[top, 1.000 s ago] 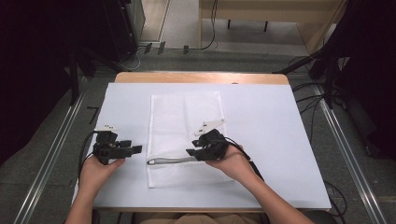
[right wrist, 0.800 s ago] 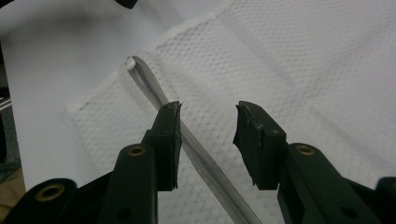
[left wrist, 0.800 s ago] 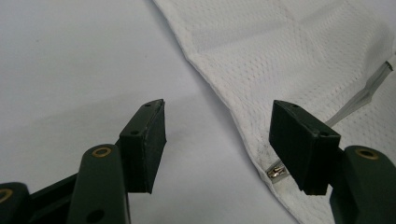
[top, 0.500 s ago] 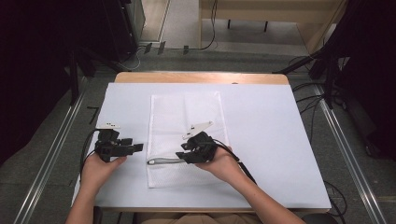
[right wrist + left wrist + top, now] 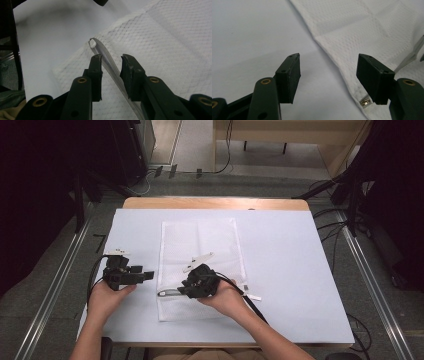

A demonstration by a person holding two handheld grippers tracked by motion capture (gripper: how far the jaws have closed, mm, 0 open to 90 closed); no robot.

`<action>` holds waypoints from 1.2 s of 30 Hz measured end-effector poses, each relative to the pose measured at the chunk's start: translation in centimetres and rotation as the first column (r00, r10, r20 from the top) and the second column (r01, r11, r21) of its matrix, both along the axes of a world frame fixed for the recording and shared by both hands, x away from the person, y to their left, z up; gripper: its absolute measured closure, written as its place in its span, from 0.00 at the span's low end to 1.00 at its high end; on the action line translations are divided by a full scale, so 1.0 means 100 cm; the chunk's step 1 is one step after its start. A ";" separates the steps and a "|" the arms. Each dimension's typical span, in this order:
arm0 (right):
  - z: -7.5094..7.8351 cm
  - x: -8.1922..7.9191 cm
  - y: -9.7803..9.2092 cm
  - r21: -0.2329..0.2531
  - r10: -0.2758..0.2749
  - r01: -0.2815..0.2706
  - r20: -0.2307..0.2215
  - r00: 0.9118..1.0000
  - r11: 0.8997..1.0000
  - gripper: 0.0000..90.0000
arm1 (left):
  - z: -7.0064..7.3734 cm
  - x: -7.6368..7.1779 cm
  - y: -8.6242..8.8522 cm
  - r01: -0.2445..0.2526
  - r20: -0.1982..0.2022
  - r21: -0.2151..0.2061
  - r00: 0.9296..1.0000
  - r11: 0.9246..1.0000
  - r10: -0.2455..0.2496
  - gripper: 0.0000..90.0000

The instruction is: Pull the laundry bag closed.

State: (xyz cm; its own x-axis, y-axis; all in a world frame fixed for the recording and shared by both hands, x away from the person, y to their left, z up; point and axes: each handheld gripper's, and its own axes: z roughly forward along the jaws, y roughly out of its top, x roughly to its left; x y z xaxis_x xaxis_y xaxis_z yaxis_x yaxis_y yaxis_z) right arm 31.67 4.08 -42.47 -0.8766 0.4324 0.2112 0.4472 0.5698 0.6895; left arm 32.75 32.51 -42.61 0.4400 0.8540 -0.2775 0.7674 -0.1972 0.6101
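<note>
A lab-style recording station, not a home or shop.

A wooden table covered with a pale sheet stands on a grey floor, flanked left and right by metal rails. Black equipment stands and dark racks crowd the far corners, with cables trailing across the floor to plugs beyond the table. A light wooden bench sits at the far right.

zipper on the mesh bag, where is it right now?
In the high view the zipper runs across the near part of the white mesh bag, just left of the right gripper. In the right gripper view it lies between that gripper's open jaws.
</note>
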 end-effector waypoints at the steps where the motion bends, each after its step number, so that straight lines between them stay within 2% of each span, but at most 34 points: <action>1: -0.001 0.000 0.002 0.004 -0.001 0.001 -0.003 1.000 1.000 0.80 | 0.000 0.000 0.000 0.000 0.000 0.000 1.000 1.000 0.000 0.40; 3: -0.002 -0.001 0.006 0.003 -0.001 0.001 -0.012 1.000 1.000 0.80 | 0.001 0.001 0.007 -0.018 -0.002 -0.026 1.000 0.999 0.018 0.40; 7: -0.007 -0.002 0.015 0.007 0.011 -0.011 -0.018 1.000 1.000 0.80 | 0.001 0.002 0.007 -0.016 -0.001 -0.038 1.000 0.999 0.016 0.40; 12: -0.013 -0.003 0.026 0.006 0.022 -0.022 -0.022 1.000 1.000 0.80 | 0.000 0.003 0.005 -0.007 -0.005 -0.036 1.000 0.999 0.007 0.40; 15: -0.016 -0.004 0.033 0.002 0.035 -0.035 -0.040 0.999 0.999 0.85 | 0.001 0.003 0.005 -0.009 -0.003 -0.040 1.000 0.999 0.009 0.40; 19: -0.021 -0.004 0.042 -0.009 0.047 -0.047 -0.046 0.998 0.999 0.85 | 0.002 0.002 0.005 -0.005 -0.009 -0.041 1.000 0.999 0.005 0.40; 21: -0.023 -0.003 0.044 -0.016 0.045 -0.046 -0.050 0.998 0.999 0.84 | 0.004 -0.003 0.005 0.015 -0.002 -0.037 1.000 0.999 -0.015 0.40; 23: -0.025 -0.002 0.045 -0.015 0.037 -0.038 -0.053 0.998 0.999 0.84 | 0.007 -0.007 0.005 0.025 0.013 -0.054 1.000 0.998 -0.024 0.40; 25: -0.027 0.000 0.046 -0.014 0.041 -0.042 -0.066 0.997 0.999 0.84 | 0.006 -0.008 0.008 0.014 0.015 -0.056 1.000 0.998 -0.014 0.41; 27: -0.029 0.000 0.048 -0.016 0.051 -0.052 -0.067 0.996 0.999 0.84 | 0.005 -0.007 0.011 0.009 -0.003 -0.062 1.000 0.998 -0.009 0.41; 36: -0.031 0.001 0.062 -0.019 0.063 -0.065 -0.082 0.995 0.998 0.86 | 0.004 -0.006 0.010 0.012 -0.002 -0.058 1.000 0.998 -0.013 0.41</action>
State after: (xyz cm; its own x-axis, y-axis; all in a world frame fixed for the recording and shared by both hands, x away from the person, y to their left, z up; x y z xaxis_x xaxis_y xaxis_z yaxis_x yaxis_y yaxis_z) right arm 31.73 10.32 -45.59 -0.8829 0.3812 0.2743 0.4635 0.6138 0.6391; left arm 32.17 33.52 -42.20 0.4500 0.8310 -0.3272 0.7663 -0.1712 0.6192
